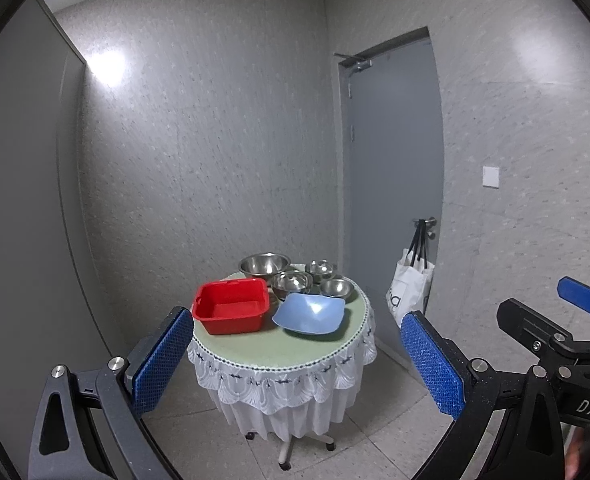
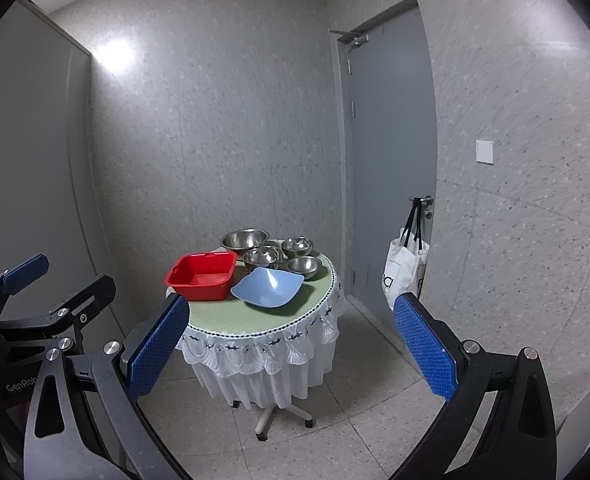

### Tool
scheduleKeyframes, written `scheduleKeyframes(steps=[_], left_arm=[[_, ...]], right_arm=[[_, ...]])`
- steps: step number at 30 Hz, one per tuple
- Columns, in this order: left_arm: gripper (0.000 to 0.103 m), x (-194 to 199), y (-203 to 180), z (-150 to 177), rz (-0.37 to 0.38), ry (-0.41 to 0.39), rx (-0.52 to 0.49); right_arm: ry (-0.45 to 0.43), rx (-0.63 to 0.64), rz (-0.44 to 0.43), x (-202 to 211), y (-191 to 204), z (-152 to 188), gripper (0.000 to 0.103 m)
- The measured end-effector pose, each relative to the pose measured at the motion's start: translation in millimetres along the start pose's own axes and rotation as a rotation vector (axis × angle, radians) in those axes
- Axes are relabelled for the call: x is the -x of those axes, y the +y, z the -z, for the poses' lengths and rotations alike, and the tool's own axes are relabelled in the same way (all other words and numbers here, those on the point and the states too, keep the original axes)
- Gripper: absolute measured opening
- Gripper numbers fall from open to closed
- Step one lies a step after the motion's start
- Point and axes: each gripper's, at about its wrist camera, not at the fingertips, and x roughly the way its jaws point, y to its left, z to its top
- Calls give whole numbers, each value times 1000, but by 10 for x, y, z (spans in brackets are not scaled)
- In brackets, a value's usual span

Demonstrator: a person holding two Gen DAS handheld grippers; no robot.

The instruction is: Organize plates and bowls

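A small round table (image 1: 255,344) (image 2: 223,320) with a green top and white lace skirt stands ahead. On it sit a red square tub (image 1: 231,306) (image 2: 201,276), a light blue square bowl (image 1: 309,312) (image 2: 269,286) and several steel bowls: a large one (image 1: 263,264) (image 2: 243,239) at the back, smaller ones (image 1: 293,282) (image 2: 263,257) beside it. My left gripper (image 1: 297,360) is open and empty, well short of the table. My right gripper (image 2: 291,344) is open and empty too; it also shows at the right of the left wrist view.
A grey door (image 1: 395,184) (image 2: 391,152) stands behind the table on the right, with a white tote bag (image 1: 409,288) (image 2: 405,268) hanging from its handle. Grey walls enclose the corner. The table stands on a wheeled base (image 2: 271,420) on a tiled floor.
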Motion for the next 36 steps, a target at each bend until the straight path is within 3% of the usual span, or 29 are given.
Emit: scheduleKeyframes(steps=[8, 16, 20, 30, 36], left_arm=[[102, -1209, 433, -359, 19, 32, -8], [102, -2394, 916, -611, 25, 95, -9], [102, -3009, 1055, -634, 16, 180, 2], [102, -4455, 1067, -854, -114, 316, 67], [102, -5413, 939, -1178, -178, 377, 91]], right_arm=[[-5, -15, -8, -902, 243, -233, 103], [80, -75, -2, -1886, 405, -333, 103], [162, -109, -16, -2378, 441, -283, 103], [275, -83, -132, -3838, 429, -401, 103], [348, -58, -236, -4797, 383, -620, 103]])
